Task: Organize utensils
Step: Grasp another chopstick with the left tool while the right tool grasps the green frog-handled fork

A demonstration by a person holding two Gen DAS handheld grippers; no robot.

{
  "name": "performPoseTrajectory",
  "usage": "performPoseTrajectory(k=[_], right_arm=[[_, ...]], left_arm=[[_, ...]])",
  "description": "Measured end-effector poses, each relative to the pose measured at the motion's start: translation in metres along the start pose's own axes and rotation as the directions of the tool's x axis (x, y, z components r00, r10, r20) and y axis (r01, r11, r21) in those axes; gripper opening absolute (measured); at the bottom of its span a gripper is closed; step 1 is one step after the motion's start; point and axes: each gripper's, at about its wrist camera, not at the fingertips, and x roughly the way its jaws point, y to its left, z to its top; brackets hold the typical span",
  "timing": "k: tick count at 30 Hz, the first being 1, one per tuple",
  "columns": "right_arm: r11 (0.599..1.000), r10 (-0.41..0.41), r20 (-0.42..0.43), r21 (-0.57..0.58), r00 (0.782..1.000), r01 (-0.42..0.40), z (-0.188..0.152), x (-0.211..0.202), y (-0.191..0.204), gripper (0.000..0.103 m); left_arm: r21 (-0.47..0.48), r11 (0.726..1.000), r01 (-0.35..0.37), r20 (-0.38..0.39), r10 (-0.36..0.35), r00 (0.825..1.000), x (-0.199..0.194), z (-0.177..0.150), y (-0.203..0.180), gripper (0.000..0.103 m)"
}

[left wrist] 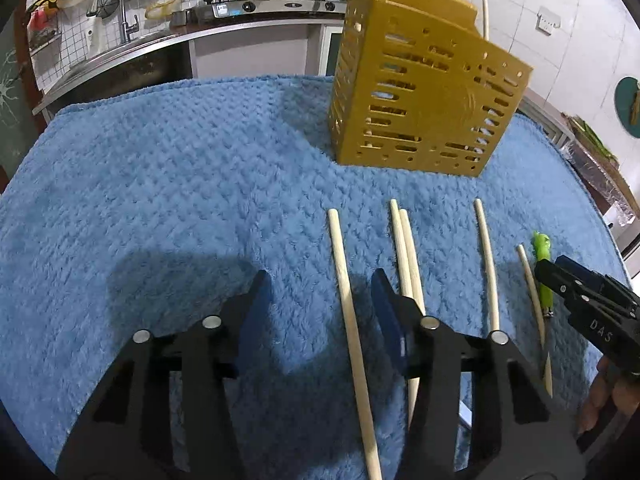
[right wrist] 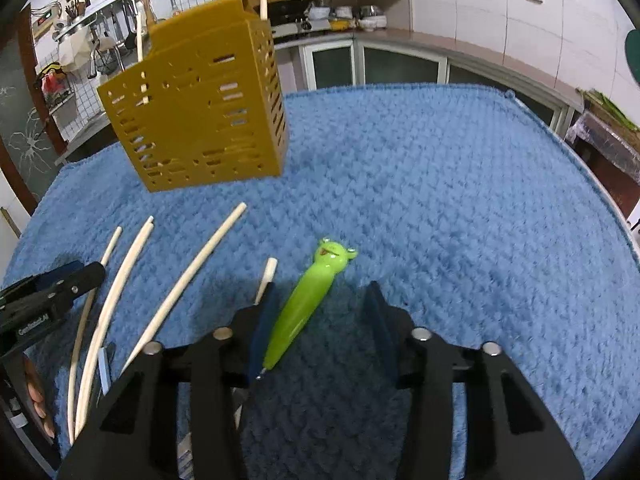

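A gold slotted utensil holder (left wrist: 424,92) stands on the blue towel (left wrist: 160,184) with two chopsticks upright in it; it also shows in the right wrist view (right wrist: 200,112). Several pale wooden chopsticks lie loose in front of it. My left gripper (left wrist: 320,292) is open, and one chopstick (left wrist: 348,312) lies between its fingers. My right gripper (right wrist: 320,304) is open around the handle of a green frog-headed utensil (right wrist: 308,300) that lies on the towel. It also shows at the right of the left wrist view (left wrist: 576,284).
A kitchen counter with a sink, a stove (left wrist: 264,4) and a pot runs behind the table. Shelves and cabinets (right wrist: 360,56) stand at the back right. The towel (right wrist: 460,200) covers the whole table top.
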Motion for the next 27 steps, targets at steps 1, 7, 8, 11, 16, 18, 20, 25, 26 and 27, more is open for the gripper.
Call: performPoseTrajectory(k=[1, 7, 8, 11, 16, 18, 20, 25, 26, 27], right_arm=[[1.0, 0.002, -0.003, 0.001, 1.0, -0.002, 0.0, 0.001, 0.0, 0.044], [1.0, 0.017, -0.015, 0.0, 1.0, -0.017, 0.006, 0.008, 0.002, 0.032], [1.0, 0.015, -0.015, -0.004, 1.0, -0.015, 0.007, 0.009, 0.002, 0.031], [1.0, 0.012, -0.014, -0.013, 1.0, -0.012, 0.009, 0.01, 0.004, 0.03], [0.999, -0.044, -0.013, -0.03, 0.999, 0.044, 0.01, 0.013, 0.014, 0.029], [0.997, -0.065, -0.011, -0.047, 0.998, 0.064, 0.011, 0.014, 0.019, 0.028], [0.996, -0.056, -0.01, -0.071, 0.998, 0.055, 0.012, 0.014, 0.021, 0.025], [0.994, -0.008, -0.009, -0.107, 1.0, 0.007, 0.013, 0.01, 0.014, 0.019], [0.993, -0.003, -0.011, -0.116, 1.0, 0.002, 0.013, 0.009, 0.012, 0.017], [0.991, -0.001, -0.012, -0.133, 1.0, -0.001, 0.013, 0.009, 0.011, 0.017]], left_arm=[[0.003, 1.0, -0.002, -0.002, 0.002, 1.0, 0.001, 0.0, -0.001, 0.049], [0.043, 0.998, -0.053, -0.016, 0.054, 0.998, 0.012, 0.008, -0.013, 0.045], [0.052, 0.996, -0.066, -0.015, 0.067, 0.998, 0.014, 0.009, -0.015, 0.043], [0.059, 0.995, -0.078, -0.007, 0.078, 0.997, 0.014, 0.008, -0.015, 0.041], [0.08, 0.99, -0.114, -0.003, 0.115, 0.993, 0.017, 0.01, -0.021, 0.039], [0.088, 0.99, -0.114, -0.001, 0.115, 0.993, 0.016, 0.009, -0.022, 0.037], [0.082, 0.991, -0.104, -0.003, 0.105, 0.995, 0.014, 0.009, -0.02, 0.035], [0.056, 0.995, -0.077, 0.002, 0.077, 0.997, 0.011, 0.008, -0.012, 0.028], [0.052, 0.996, -0.076, 0.003, 0.076, 0.997, 0.011, 0.008, -0.012, 0.026], [0.051, 0.996, -0.076, 0.003, 0.076, 0.997, 0.011, 0.008, -0.011, 0.025]])
